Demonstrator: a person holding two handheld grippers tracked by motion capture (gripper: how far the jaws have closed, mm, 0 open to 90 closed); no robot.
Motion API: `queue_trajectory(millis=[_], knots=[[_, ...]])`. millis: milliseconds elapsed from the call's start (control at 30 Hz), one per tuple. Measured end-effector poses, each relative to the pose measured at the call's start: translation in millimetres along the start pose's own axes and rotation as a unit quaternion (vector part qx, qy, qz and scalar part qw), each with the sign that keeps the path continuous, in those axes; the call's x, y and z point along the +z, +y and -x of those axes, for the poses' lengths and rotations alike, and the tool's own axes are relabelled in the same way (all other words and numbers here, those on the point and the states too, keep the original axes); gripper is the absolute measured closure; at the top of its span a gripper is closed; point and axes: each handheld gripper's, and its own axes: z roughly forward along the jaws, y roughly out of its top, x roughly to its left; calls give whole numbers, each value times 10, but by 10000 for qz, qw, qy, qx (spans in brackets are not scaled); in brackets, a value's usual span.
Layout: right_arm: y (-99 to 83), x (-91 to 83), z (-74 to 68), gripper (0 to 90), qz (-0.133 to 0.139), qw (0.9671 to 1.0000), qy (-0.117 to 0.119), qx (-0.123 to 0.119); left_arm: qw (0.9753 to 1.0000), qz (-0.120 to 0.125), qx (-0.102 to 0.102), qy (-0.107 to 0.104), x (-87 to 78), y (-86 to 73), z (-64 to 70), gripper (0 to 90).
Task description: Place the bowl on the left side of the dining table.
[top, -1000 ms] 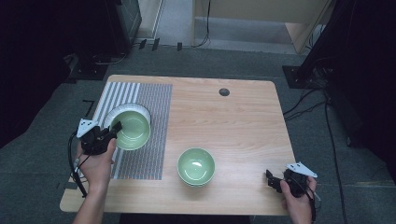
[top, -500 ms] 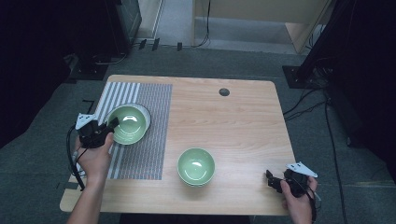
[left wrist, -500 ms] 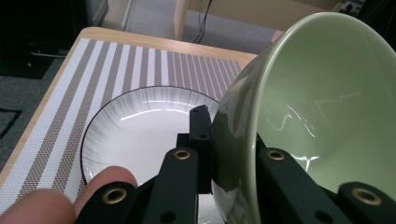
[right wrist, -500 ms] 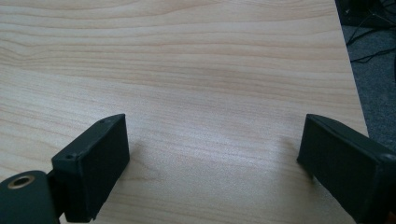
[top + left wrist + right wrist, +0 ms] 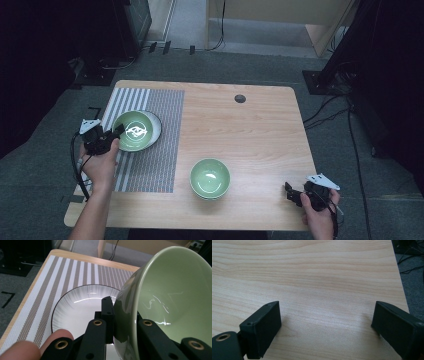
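Since 0.5 s ago, left gripper (image 5: 116, 132) has shifted slightly leftward, still clamped on held bowl's (image 5: 172, 302) rim, bowl tilted over white plate (image 5: 75, 312) on striped mat (image 5: 155, 150); both empty. Second bowl (image 5: 210, 178) sits empty mid-table. Right gripper (image 5: 295, 194), jaws apart, rests at table (image 5: 317, 277) edge.

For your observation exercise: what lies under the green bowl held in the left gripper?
A white ribbed plate lies under the glossy green ceramic bowl, on the striped placemat. The bowl hides the plate's right part.
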Motion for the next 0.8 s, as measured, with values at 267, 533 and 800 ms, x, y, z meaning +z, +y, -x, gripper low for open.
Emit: queue_trajectory(millis=[267,533,800], knots=[[0,0,0,82,-1,10000,-1,1,9997,-142,-137,134,115,0,-135,826],[0,0,0,82,0,10000,0,-3,9986,-328,-385,154,252,8,-255,826],[0,-1,0,82,-4,10000,-2,-2,9968,-552,-519,248,392,-23,-349,825]])
